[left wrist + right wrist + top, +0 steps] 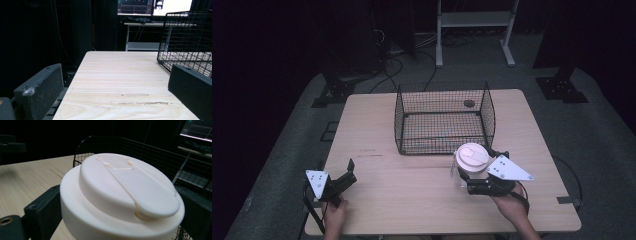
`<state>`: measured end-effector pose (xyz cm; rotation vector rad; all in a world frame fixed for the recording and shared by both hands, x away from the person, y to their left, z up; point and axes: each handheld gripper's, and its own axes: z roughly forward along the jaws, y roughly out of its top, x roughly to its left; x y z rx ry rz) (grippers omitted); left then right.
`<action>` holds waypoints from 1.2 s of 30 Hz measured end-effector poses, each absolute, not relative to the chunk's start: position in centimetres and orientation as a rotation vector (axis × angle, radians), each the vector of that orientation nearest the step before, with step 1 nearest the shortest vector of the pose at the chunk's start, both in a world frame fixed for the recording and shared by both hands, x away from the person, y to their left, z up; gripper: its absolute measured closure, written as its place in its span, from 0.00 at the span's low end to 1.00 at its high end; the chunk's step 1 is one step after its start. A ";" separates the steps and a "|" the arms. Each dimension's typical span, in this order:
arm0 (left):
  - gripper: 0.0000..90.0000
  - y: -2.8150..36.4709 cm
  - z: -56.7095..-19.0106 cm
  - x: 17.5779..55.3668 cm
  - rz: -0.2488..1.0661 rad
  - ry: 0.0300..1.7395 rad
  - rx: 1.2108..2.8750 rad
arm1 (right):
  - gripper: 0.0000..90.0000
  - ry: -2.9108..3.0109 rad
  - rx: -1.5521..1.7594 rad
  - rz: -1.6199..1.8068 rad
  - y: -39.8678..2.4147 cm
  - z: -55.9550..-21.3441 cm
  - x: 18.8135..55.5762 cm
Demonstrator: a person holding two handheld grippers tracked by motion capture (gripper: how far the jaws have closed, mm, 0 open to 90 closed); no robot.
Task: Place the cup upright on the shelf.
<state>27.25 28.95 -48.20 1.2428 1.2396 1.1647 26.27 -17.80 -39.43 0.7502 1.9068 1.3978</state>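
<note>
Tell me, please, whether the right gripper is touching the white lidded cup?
Touching: in the right gripper view, the right gripper's black fingers press both sides of the white lidded cup.

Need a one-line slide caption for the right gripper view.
Right gripper fingers clamp a cream lidded container beside the black wire basket.

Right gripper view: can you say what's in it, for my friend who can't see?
A white round lid on a container sits between the right gripper's two black jaws. Behind it stands a black wire basket on a pale wooden table.
</note>
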 end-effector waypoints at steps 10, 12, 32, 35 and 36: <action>0.00 28.9 -48.2 27.2 1.164 1.240 1.242 | 0.05 1.885 0.717 1.438 -17.2 -36.6 26.9; 0.00 28.9 -48.2 27.2 1.165 1.239 1.242 | 0.05 1.887 0.709 1.438 -16.9 -36.0 27.1; 0.00 29.0 -48.2 27.3 1.161 1.244 1.237 | 0.05 1.850 0.659 1.453 -15.0 -30.6 30.0; 0.00 29.0 -48.2 27.3 1.159 1.244 1.234 | 0.05 1.842 0.655 1.447 -14.8 -29.9 30.7; 0.00 29.0 -48.2 27.3 1.159 1.244 1.234 | 0.05 1.838 0.654 1.440 -14.7 -29.7 30.9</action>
